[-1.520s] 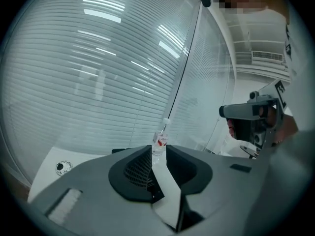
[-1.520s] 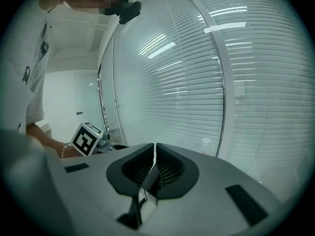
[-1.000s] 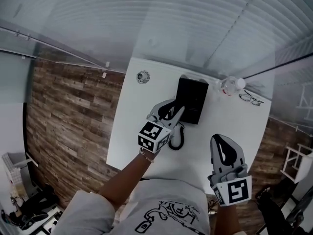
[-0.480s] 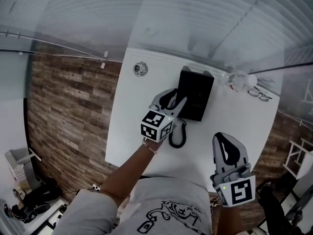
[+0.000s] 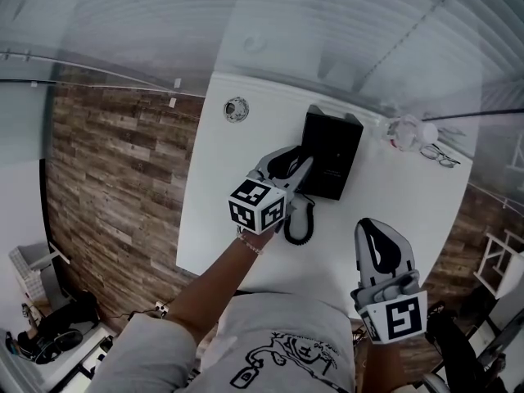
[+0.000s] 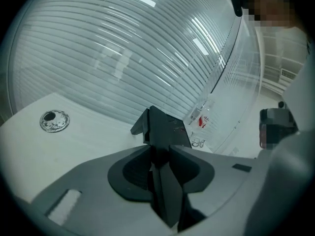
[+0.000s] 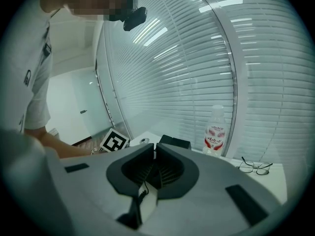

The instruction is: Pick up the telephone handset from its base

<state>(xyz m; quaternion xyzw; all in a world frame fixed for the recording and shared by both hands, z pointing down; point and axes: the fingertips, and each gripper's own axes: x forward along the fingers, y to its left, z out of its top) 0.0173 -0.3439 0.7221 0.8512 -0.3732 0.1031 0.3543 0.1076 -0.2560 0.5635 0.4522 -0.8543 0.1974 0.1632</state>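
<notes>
Beyond telephone base (image 5: 332,155): bottle (image 5: 407,129), glasses (image 5: 440,155).

White rectangular table (image 5: 214,219): surface clean and mostly bare. One round silver fitting (image 5: 237,109) near the far left corner; whether it is set into the top or lies loose on it cannot be told. One clear plastic bottle (image 7: 215,131) with white cap and red-and-white label stands upright at the far right corner. One pair of spectacles (image 7: 255,166) lies on the table just beside the bottle, lenses upright. Horizontal blinds (image 5: 327,23) run behind glass along the table's far edge. Wood-plank floor (image 5: 115,187) on the left side; dark clutter (image 5: 49,334) on it, details unclear.
</notes>
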